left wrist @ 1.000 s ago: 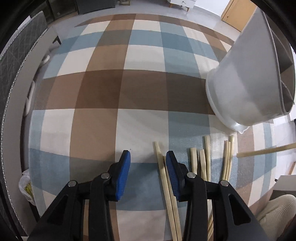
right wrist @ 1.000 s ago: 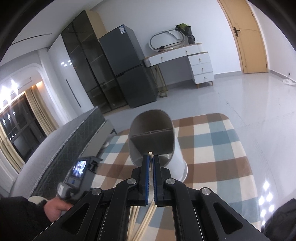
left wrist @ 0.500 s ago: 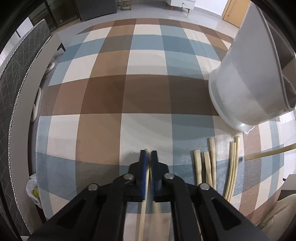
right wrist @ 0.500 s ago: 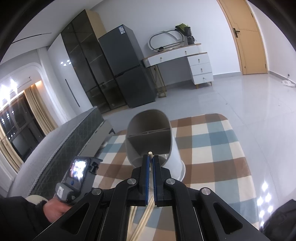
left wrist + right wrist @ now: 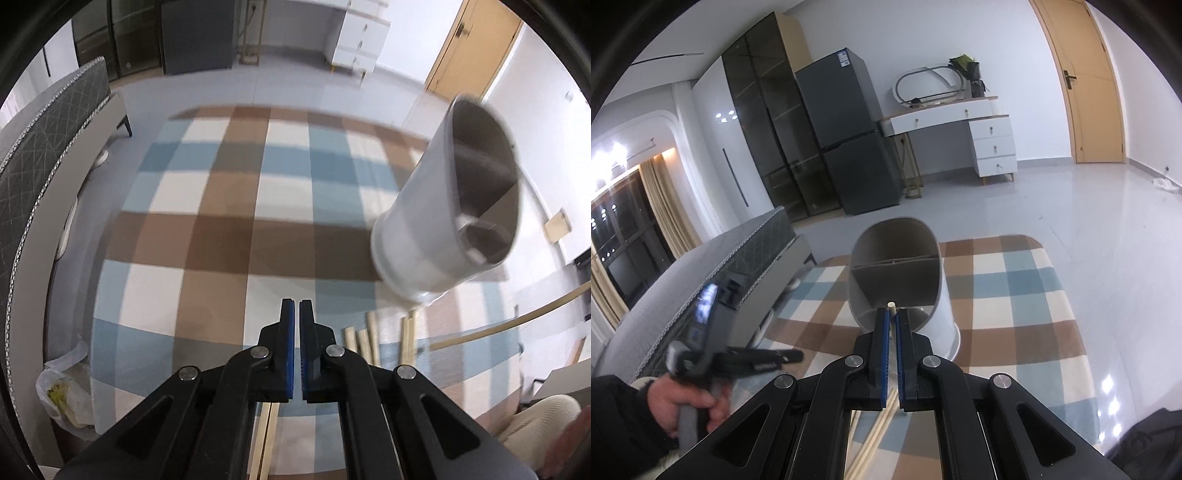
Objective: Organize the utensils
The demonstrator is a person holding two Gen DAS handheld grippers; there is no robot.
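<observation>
A grey divided utensil holder [image 5: 454,218] stands on the checked rug [image 5: 221,236]; it also shows in the right wrist view [image 5: 897,273]. My left gripper [image 5: 296,308] is shut on wooden chopsticks [image 5: 266,435], whose ends show below the jaws, lifted above the rug. My right gripper [image 5: 891,314] is shut on a wooden chopstick [image 5: 891,305] whose tip pokes out just before the holder's open mouth. Several loose chopsticks [image 5: 373,338] lie on the rug near the holder's base.
A grey bed [image 5: 40,147] runs along the left. A plastic bag [image 5: 66,391] lies at the rug's left corner. A fridge [image 5: 846,136] and white desk [image 5: 960,136] stand at the far wall. The left hand with its gripper shows in the right wrist view [image 5: 713,362].
My left gripper closed on chopsticks from the rug and has lifted and tilted up, bringing the holder's mouth into view. My right gripper held its chopstick near the holder.
</observation>
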